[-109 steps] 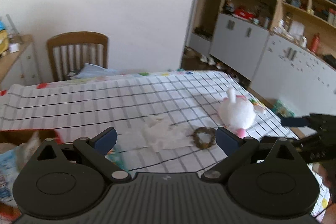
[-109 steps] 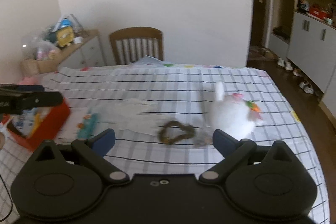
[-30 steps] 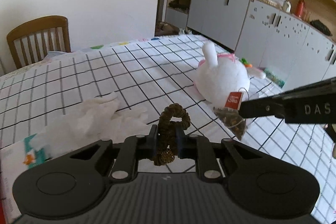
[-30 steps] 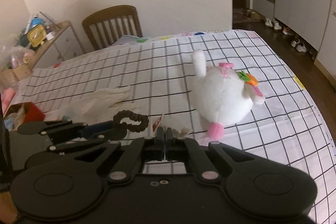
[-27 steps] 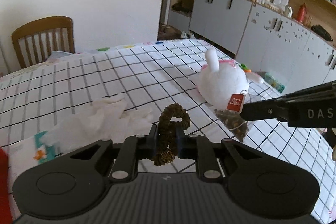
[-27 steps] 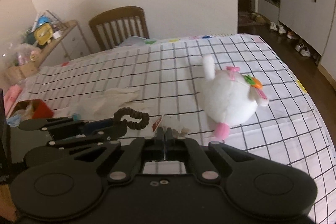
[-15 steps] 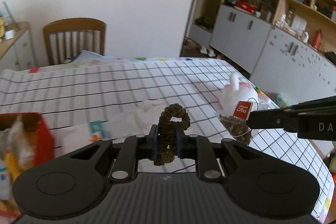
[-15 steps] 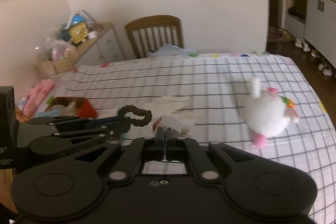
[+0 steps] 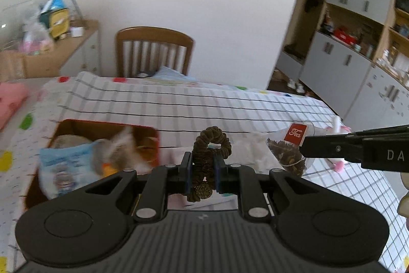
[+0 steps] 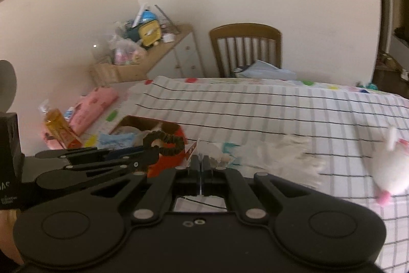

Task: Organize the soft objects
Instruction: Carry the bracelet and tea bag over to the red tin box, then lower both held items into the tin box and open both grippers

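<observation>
My left gripper (image 9: pixel 202 165) is shut on a brown hair scrunchie (image 9: pixel 211 145) and holds it in the air, just right of a red box (image 9: pixel 153 131). The scrunchie also shows in the right wrist view (image 10: pixel 166 141). My right gripper (image 10: pixel 202 165) is shut on a tea bag (image 9: pixel 287 154) with a red tag (image 9: pixel 296 133), held beside the scrunchie. The red box (image 10: pixel 167 163) holds a blue packet (image 9: pixel 64 168) and other soft items. A white plush bunny (image 10: pixel 392 168) lies on the table at the right. A white glove (image 10: pixel 278 152) lies on the checked cloth.
The table has a white checked cloth (image 9: pixel 204 104). A wooden chair (image 9: pixel 153 53) stands behind it. A sideboard with clutter (image 10: pixel 158 53) is at the left. Pink fabric (image 10: pixel 92 104) and a yellow packet (image 10: pixel 57 127) lie left of the box. Cabinets (image 9: pixel 358 63) line the right wall.
Both grippers closed on the scrunchie and the tea bag, lifted them, then swung left; the red box has come into view under them and the bunny has slid to the right.
</observation>
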Motion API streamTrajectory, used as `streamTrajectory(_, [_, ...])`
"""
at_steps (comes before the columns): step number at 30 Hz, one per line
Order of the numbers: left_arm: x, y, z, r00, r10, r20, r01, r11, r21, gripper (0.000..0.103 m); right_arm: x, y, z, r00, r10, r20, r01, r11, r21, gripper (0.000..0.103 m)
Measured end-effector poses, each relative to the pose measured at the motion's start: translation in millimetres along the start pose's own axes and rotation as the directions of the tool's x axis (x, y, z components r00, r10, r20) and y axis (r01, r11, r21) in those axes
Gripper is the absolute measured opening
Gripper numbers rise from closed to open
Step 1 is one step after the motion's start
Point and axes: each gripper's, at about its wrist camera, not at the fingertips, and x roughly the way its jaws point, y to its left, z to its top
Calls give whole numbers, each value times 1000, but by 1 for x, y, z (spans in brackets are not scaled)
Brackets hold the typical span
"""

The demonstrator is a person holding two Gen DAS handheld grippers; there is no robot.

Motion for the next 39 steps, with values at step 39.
streamTrajectory(39, [39, 147, -2, 973, 204, -109, -212, 975, -68, 17, 164, 102, 0, 975, 69, -212, -101, 984, -147, 3])
